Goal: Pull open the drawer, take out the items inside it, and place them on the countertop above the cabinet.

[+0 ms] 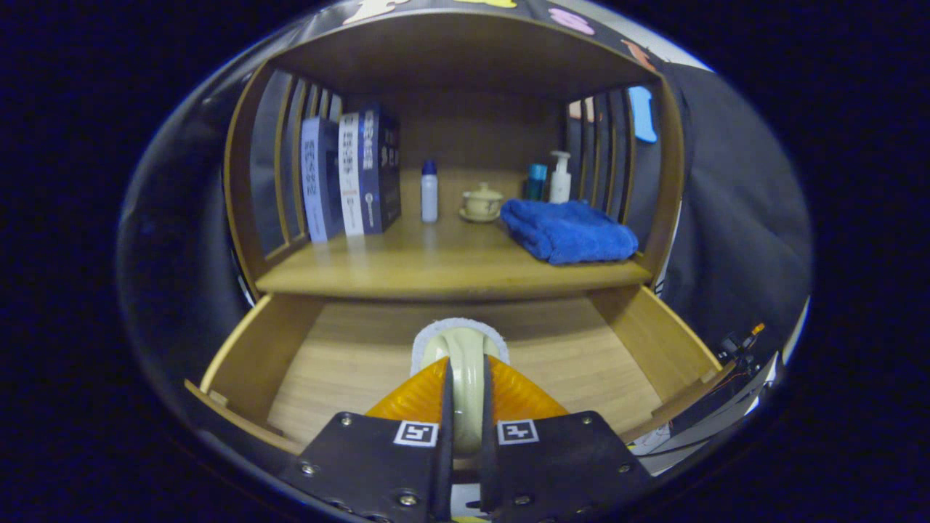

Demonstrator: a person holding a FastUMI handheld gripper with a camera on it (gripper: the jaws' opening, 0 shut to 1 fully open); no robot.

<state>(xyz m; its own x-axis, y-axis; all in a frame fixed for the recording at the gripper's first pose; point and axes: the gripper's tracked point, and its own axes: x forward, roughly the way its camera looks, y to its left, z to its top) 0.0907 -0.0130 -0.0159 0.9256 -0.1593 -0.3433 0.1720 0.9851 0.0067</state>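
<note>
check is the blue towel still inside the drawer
No, the blue towel lies on the countertop above the open drawer, right of the lidded cup.

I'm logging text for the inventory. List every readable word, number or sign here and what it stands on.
Blue and white upright books: spine print, too blurred to read.
White bottle with blue cap: nothing legible.
Gripper, shut on cream-handled white pad: square coded markers, no words.

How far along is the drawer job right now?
The drawer is already pulled open. The gripper is shut on a cream handled item with a white pad, held over the drawer's floor. It is not yet set on the countertop beside the blue towel. Whether more lies under the fingers, I cannot tell.
</note>
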